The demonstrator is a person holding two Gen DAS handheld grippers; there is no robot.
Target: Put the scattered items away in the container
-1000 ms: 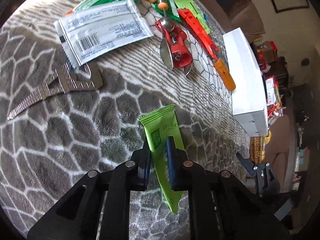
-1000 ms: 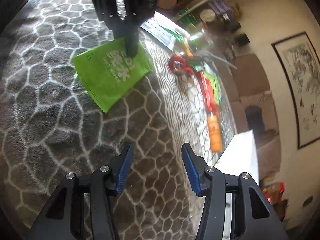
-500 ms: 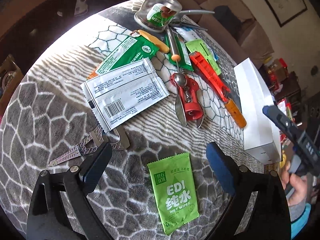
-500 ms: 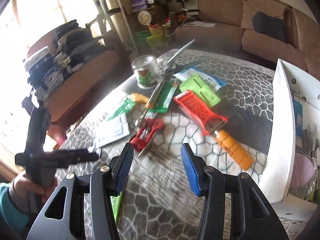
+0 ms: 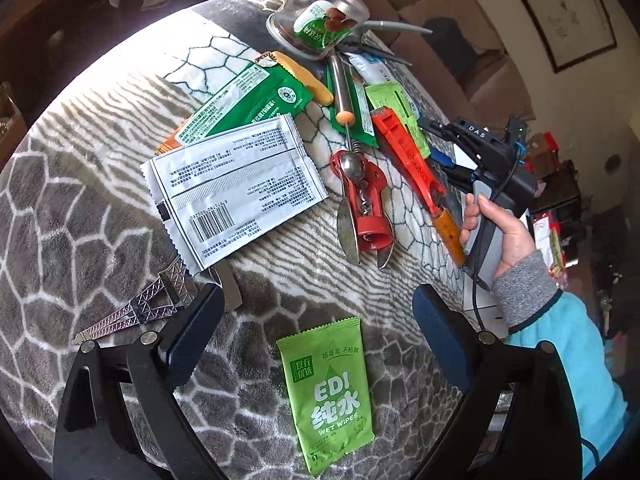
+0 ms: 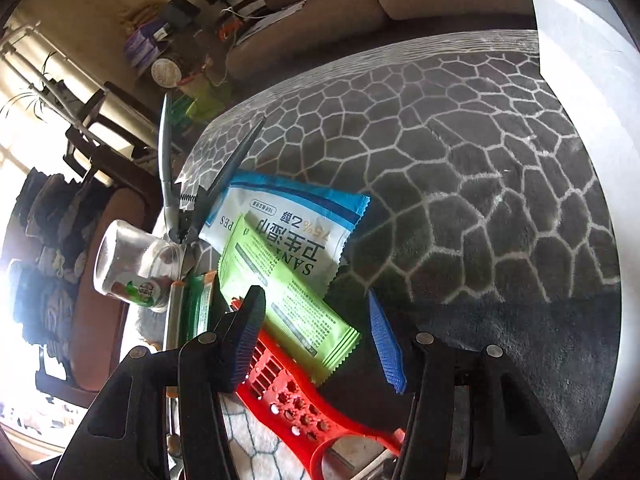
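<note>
The green wet-wipes packet (image 5: 330, 394), pinched a second ago between the jaws of the left gripper (image 5: 314, 334), has been let go: it now lies flat on the patterned blanket (image 5: 80, 208), below and between fingers that are spread wide, nothing touching it. The packet has been set down on the blanket, not in the white box (image 6: 592, 92), so this item is judged not yet tidied. The right gripper (image 6: 316, 334) has been swung across over the clutter; it is seen low above the light green sachet (image 6: 288, 300) and the red grater (image 6: 292, 396), its jaws closing, with the sachet's lower corner between them but no pad seen pressing on it. A pickup there is judged to be starting. The box stands at the blanket's far edge, beside the right gripper.
</note>
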